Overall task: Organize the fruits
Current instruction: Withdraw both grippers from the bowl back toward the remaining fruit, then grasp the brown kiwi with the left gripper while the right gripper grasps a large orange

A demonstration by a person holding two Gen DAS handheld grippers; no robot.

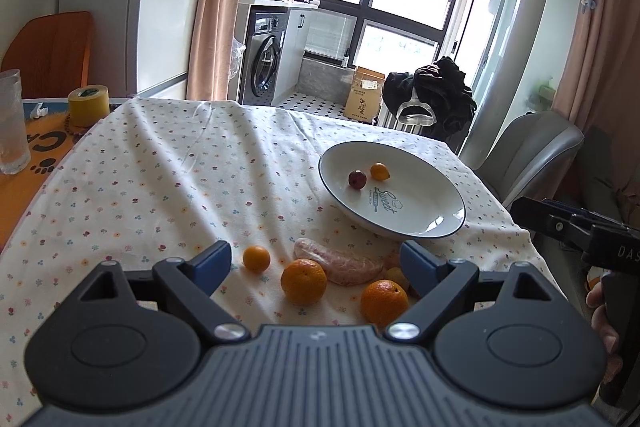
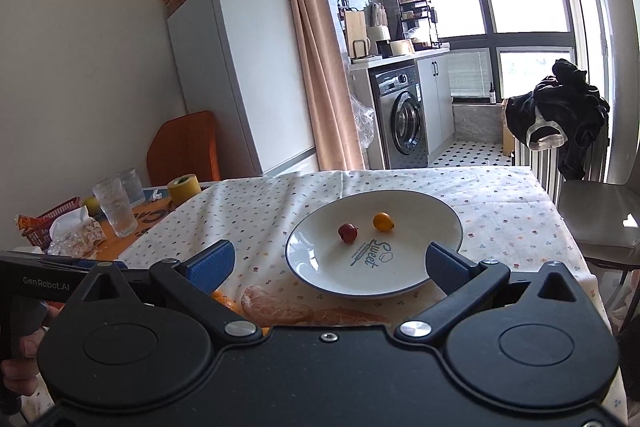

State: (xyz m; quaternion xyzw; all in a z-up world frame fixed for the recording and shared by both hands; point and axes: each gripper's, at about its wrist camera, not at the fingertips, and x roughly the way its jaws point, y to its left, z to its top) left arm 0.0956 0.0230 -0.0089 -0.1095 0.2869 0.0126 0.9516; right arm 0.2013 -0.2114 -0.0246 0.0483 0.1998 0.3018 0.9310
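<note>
Floral cloth covers the counter, where a white plate point(image 1: 420, 223) near the far right edge already holds two small fruits. Several oranges point(image 1: 303, 281) remain unsorted at the near edge, framed by the left gripper point(image 1: 316, 265), its fingers spread apart and empty; the right gripper point(image 2: 330, 263) is likewise held wide.

Right tool point(image 2: 330, 265) agape above plate point(image 2: 416, 283).

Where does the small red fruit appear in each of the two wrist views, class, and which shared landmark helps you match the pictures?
Left wrist view: the small red fruit lies right of centre, in the far-left part of the plate, beside the small yellow fruit.
Right wrist view: the small red fruit lies near the centre, in the plate, left of the small yellow fruit.
Shared landmark: the word "Sweet" printed in the plate.
</note>
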